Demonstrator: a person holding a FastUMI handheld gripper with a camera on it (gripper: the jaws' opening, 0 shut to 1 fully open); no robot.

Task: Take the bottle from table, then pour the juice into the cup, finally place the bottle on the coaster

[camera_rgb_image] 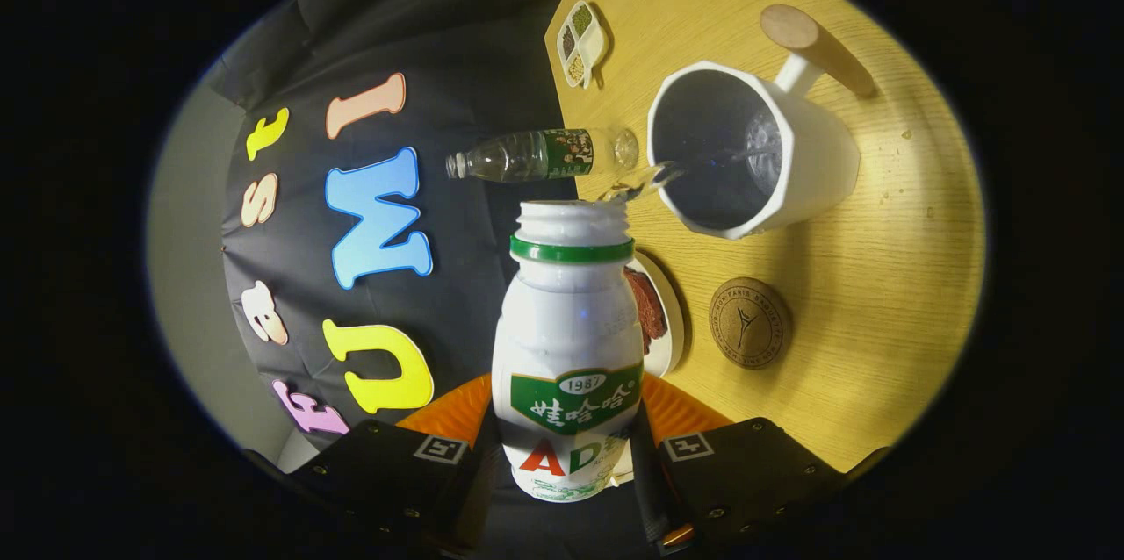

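My gripper (564,455) is shut on a white bottle (569,341) with a green neck ring and a green label, held between both fingers. The view is rolled, so the bottle is tipped sideways. A clear stream of liquid (645,181) runs from its open mouth into the white cup (746,152), which has a wooden handle and stands on the wooden table (878,279) just beyond the bottle's mouth. A round brown coaster (749,322) lies on the table beside the bottle and near the cup.
A clear plastic water bottle (540,156) stands beyond the held bottle's mouth. A small white divided dish (580,42) with grains sits farther off. A white plate with dark food (657,314) is partly hidden behind the held bottle. An orange object (685,412) shows by the fingers.
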